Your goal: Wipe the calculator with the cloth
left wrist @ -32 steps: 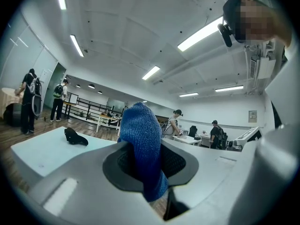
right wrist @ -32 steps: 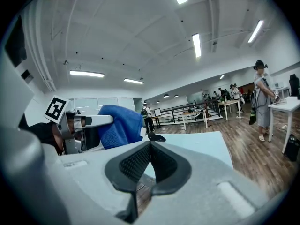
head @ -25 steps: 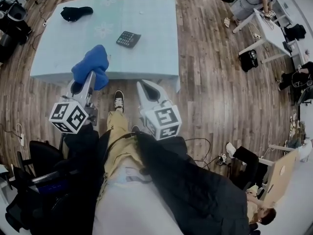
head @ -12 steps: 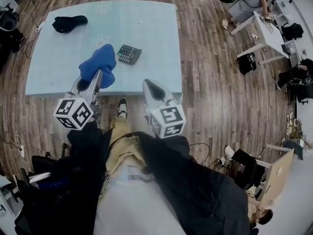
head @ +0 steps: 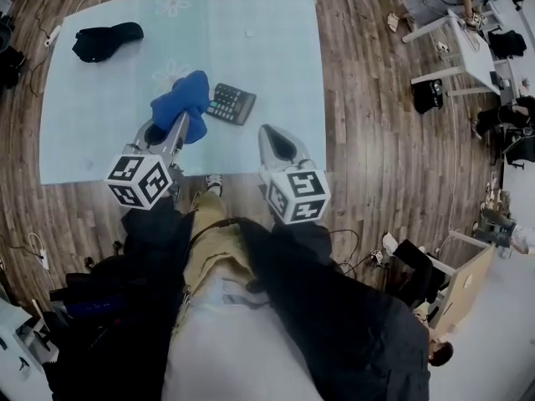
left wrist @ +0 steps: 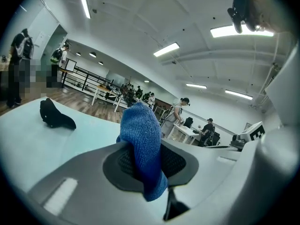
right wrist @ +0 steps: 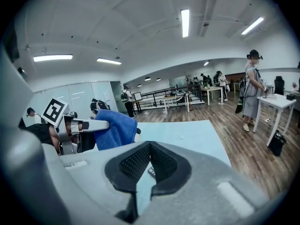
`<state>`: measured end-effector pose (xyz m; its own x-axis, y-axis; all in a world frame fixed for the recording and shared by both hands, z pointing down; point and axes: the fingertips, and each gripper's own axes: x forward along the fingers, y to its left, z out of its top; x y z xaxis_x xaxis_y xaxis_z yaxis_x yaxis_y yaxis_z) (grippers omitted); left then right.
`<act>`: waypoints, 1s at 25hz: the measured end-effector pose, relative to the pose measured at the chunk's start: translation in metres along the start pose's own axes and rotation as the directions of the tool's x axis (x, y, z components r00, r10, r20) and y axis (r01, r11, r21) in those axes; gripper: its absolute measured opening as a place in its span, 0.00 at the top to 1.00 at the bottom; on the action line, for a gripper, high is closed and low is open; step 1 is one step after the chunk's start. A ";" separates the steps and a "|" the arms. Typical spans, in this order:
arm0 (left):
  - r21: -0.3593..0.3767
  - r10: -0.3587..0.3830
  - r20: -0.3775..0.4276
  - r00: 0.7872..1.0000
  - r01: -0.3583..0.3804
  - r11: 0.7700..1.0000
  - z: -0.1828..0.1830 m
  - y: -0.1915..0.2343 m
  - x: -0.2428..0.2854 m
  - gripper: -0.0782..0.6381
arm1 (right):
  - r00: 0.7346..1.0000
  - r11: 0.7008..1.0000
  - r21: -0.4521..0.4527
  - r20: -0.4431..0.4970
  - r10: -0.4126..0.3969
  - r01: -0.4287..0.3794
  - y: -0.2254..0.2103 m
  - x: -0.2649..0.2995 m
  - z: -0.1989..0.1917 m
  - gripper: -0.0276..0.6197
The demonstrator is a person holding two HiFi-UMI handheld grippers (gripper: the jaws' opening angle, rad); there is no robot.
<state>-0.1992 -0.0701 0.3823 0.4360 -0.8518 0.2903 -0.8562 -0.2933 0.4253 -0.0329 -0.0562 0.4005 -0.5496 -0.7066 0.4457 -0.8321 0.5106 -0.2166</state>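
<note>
We hold the left hand-held gripper (head: 177, 119) (left wrist: 145, 165) with its jaws pinching a bright blue terry cloth (head: 184, 103) (left wrist: 143, 135) (right wrist: 112, 128), which bunches up over the jaw tips. The cloth hangs just left of the small black rectangular calculator (head: 231, 104), its edge at or over the calculator's left end; we cannot tell whether the two touch. The calculator lies flat on the pale blue-green worktop (head: 100, 132), tilted a little against the near edge. Our right hand-held gripper (head: 273, 138) (right wrist: 147, 161) hovers nearer to us than the calculator and slightly to its right, over the worktop's near edge, jaws a little apart with nothing between them. Far to the calculator's left, near the far corner, rests a black soft cap-like thing (head: 104, 40) (left wrist: 56, 116).
</note>
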 end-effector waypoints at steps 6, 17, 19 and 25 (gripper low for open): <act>-0.025 -0.021 -0.109 0.994 0.018 1.000 -0.020 0.044 0.053 0.79 | 0.996 0.998 0.017 -0.062 -0.063 0.064 -0.014 0.045 0.007 0.96; 0.012 0.062 -0.250 0.966 -0.060 0.998 -0.059 0.076 0.093 0.79 | 0.991 0.997 0.067 -0.133 -0.034 0.043 -0.036 0.080 -0.001 0.96; 0.045 0.082 -0.283 0.956 -0.072 0.996 -0.068 0.079 0.099 0.79 | 0.991 0.997 0.072 -0.134 -0.021 0.030 -0.040 0.085 0.003 0.96; 0.080 0.115 -0.362 0.925 -0.092 0.993 -0.093 0.083 0.118 0.79 | 0.982 0.996 0.086 -0.189 0.009 0.007 -0.052 0.096 0.001 0.96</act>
<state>-0.1929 -0.1546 0.5316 0.4053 -0.6642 0.6281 -0.9121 -0.2472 0.3272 -0.0422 -0.1514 0.4539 -0.5329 -0.5965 0.6002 -0.8395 0.4613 -0.2870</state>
